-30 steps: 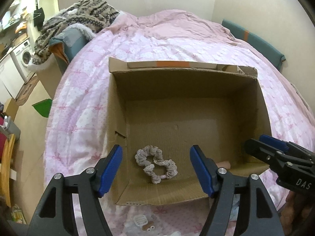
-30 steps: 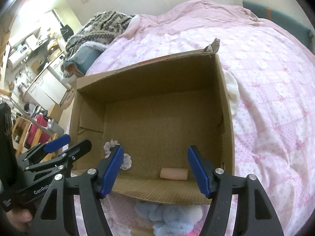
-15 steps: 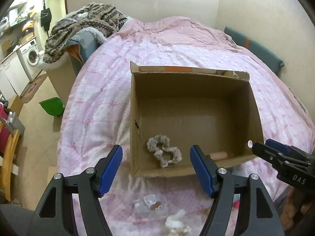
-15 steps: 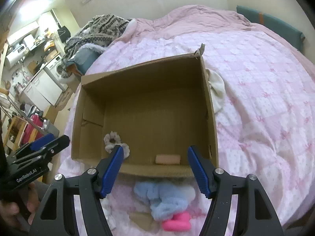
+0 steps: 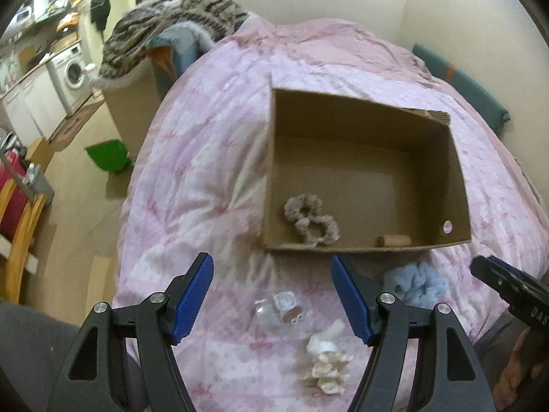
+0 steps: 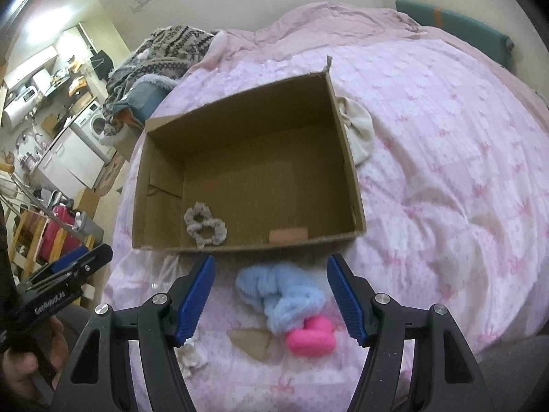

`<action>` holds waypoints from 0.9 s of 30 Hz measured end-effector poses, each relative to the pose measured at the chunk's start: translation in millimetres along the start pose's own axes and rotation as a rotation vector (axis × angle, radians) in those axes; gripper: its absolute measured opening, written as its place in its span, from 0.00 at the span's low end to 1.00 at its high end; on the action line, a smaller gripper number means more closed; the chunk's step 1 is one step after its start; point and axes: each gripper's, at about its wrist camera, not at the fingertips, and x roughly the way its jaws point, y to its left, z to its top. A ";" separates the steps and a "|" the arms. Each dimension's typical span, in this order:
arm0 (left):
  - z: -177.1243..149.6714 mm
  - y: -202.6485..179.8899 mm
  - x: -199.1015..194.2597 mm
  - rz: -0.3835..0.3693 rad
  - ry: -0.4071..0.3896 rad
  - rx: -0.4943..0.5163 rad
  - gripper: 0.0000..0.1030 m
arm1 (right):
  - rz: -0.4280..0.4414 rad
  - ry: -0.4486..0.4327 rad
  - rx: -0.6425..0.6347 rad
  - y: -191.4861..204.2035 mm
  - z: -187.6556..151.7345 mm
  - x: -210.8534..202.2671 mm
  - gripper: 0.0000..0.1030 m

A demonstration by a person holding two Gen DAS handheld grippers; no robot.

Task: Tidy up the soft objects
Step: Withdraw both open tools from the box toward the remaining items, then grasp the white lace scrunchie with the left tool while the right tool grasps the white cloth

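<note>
Right tongs (image 6: 271, 295) stand wide apart and empty above the blue fluffy item (image 6: 279, 295), which lies on the bed (image 6: 446, 178) just outside the near wall of the cardboard box (image 6: 350, 158). A pink soft piece (image 6: 310, 340) touches its near end. We judge the step in hand to be picking up the blue item: we would lower straight down and close across its bulk, clear of the pink piece. Left tongs (image 5: 271, 298) are likewise apart and empty, over a clear packet (image 5: 283, 310) and a cream ruffled item (image 5: 326, 357), perhaps a scrunchie. Inside the box lie a grey scrunchie (image 6: 205, 224) and a tan roll (image 6: 288, 234) by the near wall; the far floor is open. The lift must clear that near rim.
</note>
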 end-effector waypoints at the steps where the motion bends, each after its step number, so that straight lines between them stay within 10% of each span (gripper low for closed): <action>1: -1.0 3.6 2.9 0.009 0.013 -0.009 0.66 | -0.003 0.008 -0.003 0.4 -2.5 0.7 0.69; 14: -49.1 -1.6 59.2 -0.141 0.379 -0.063 0.64 | -0.040 0.096 0.108 -30.9 -13.6 19.6 0.69; 22: -73.9 -38.8 65.9 -0.184 0.450 0.050 0.32 | -0.051 0.141 0.135 -36.4 -15.2 33.5 0.69; 24: -73.6 -43.5 64.0 -0.170 0.421 0.075 0.10 | -0.046 0.144 0.134 -35.8 -14.9 35.2 0.69; 27: -66.9 -45.9 53.3 -0.187 0.378 0.094 0.09 | -0.045 0.149 0.127 -33.5 -14.2 37.1 0.69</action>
